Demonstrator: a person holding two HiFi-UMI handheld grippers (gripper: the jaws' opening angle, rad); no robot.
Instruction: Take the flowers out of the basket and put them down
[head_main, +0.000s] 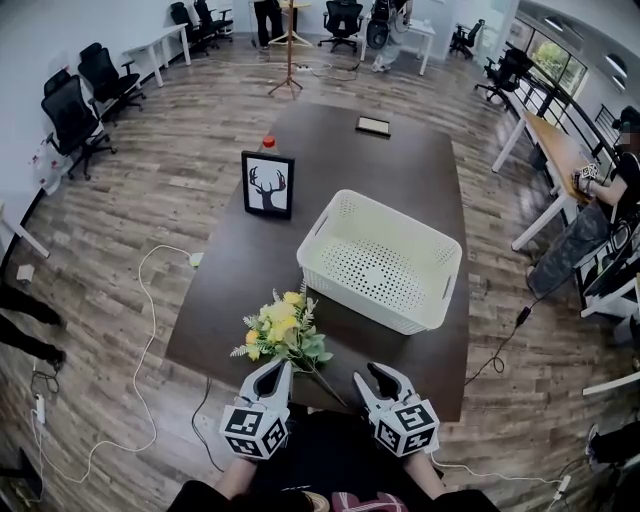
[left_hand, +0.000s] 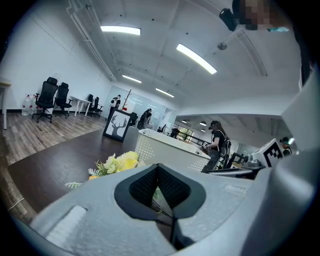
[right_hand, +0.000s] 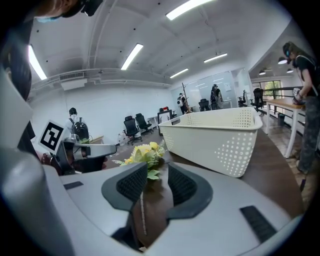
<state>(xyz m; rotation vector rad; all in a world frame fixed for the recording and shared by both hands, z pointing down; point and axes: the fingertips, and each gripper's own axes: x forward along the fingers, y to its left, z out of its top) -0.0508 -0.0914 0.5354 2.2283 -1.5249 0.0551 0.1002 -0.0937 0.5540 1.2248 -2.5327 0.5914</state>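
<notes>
Your dark surface is carrying the lot; flowers lie near its front edge; the white basket sits just beyond them; a deer picture frame stands left of it; small red object and flat dark slab farther back.

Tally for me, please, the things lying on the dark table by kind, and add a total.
Flower bunch: 1
White basket: 1
Framed deer picture: 1
Small red object: 1
Flat dark item: 1
Total: 5
</notes>
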